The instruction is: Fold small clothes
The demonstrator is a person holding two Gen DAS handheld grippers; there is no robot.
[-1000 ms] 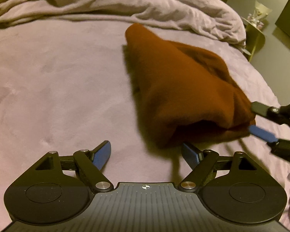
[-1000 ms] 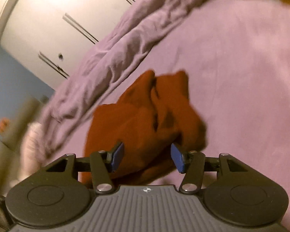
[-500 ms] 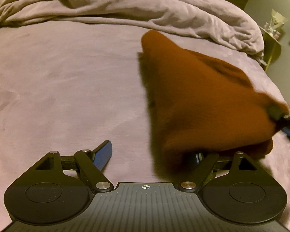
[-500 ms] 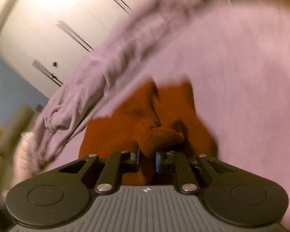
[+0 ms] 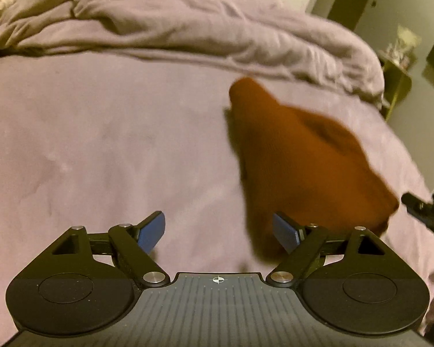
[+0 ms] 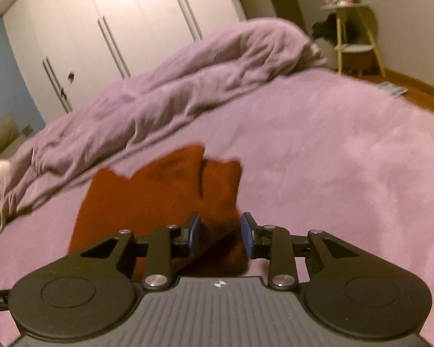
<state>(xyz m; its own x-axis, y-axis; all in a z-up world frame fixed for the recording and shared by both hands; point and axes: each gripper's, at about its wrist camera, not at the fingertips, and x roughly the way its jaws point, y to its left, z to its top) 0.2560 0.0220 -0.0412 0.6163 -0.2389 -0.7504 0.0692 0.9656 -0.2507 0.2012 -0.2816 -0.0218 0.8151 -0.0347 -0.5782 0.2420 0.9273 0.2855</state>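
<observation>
Left wrist view: rust-brown garment [image 5: 298, 156] lies in a rough, bunched heap on the purple bed cover [image 5: 101, 150]; folding looks barely started.
Left gripper [image 5: 218, 232]: wide apart, empty; garment's near edge sits just beside its right finger.
Right gripper [image 6: 220, 235]: jaws have just been opening, partly apart; garment's corner lies between them, seemingly unpinched.
Left to do: flatten, fold.

Rust-brown garment [image 5: 301, 162] motion-blurred, near edge hidden behind right gripper [image 6: 220, 234], rumpled duvet [image 5: 205, 29] smeared
</observation>
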